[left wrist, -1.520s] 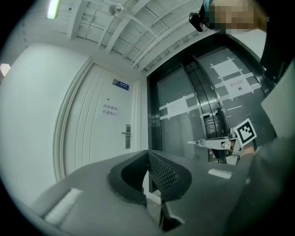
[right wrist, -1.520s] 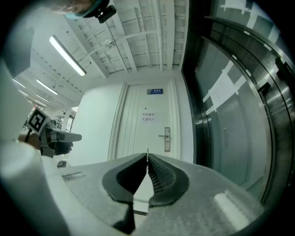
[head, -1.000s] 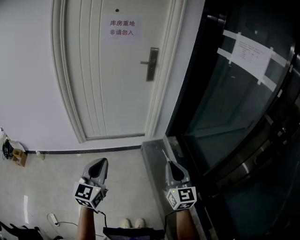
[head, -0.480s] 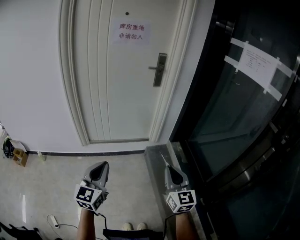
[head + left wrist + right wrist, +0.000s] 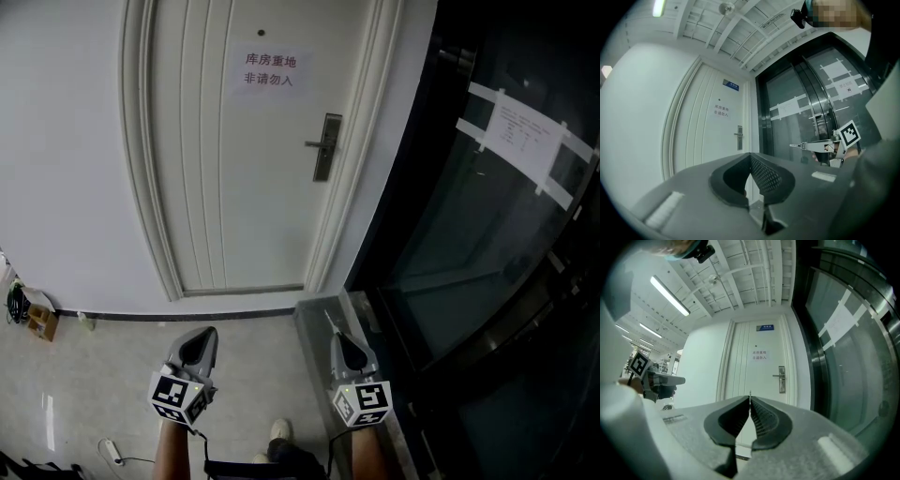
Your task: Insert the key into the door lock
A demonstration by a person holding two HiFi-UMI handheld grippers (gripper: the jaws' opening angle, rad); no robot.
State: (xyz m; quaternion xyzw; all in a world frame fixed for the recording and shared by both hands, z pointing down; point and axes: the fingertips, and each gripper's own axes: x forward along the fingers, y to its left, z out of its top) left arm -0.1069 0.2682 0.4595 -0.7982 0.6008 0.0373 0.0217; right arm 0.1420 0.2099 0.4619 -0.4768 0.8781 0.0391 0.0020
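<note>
white door point(image 5: 225, 187), silver lock plate point(image 5: 326, 159), silver key point(image 5: 796, 146)

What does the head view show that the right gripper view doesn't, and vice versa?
Head view only: the person's shoe and the marker cube on the right hand-held gripper.
Right gripper view only: ceiling strip lights and a blue sign above the white door.
Both: that door, its paper notice, the lock plate with its handle, the glass door with taped paper, and the key pinched in the right hand-held gripper's shut jaws.
</note>
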